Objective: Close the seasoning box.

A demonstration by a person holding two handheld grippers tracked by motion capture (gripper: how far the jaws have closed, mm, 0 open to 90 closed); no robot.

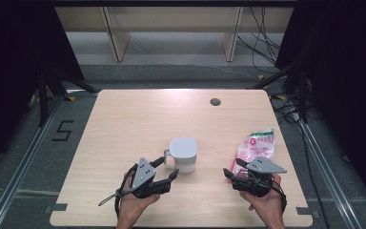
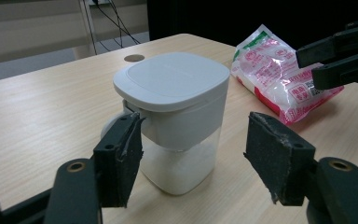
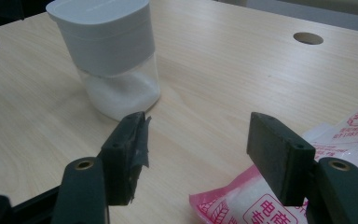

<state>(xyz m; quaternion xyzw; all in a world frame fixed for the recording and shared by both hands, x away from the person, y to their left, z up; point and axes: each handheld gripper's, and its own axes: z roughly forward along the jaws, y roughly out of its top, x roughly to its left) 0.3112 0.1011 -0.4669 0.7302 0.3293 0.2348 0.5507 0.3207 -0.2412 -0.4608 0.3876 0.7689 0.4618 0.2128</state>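
The white canister point(image 1: 183, 154) stands upright near the middle of my table point(image 1: 138, 114), a little toward the near edge, its lid point(image 2: 170, 80) shut and a low layer of white powder showing through the clear lower part. A small handle point(image 1: 167, 156) sticks out on its left side. My left gripper point(image 1: 168, 177) sits just near and left of it, jaws spread wide with nothing pinched; in the left gripper view the canister stands between and just beyond the two pads point(image 2: 119, 156), and neither pad presses on it. My right gripper point(image 1: 232, 172) hovers over the near right part of the table, jaws also apart and empty, with the pink and white bag point(image 1: 256, 146) lying flat just beyond it, its near end reaching under the tips.

I judge this to be the start of a refill: the canister is lined up for a hold and the bag not yet picked up. Next I would ease the left gripper forward and close on the canister's body to steady it, squarely enough not to tip it, while the right drops onto the bag's near edge, where the slack film may slip.
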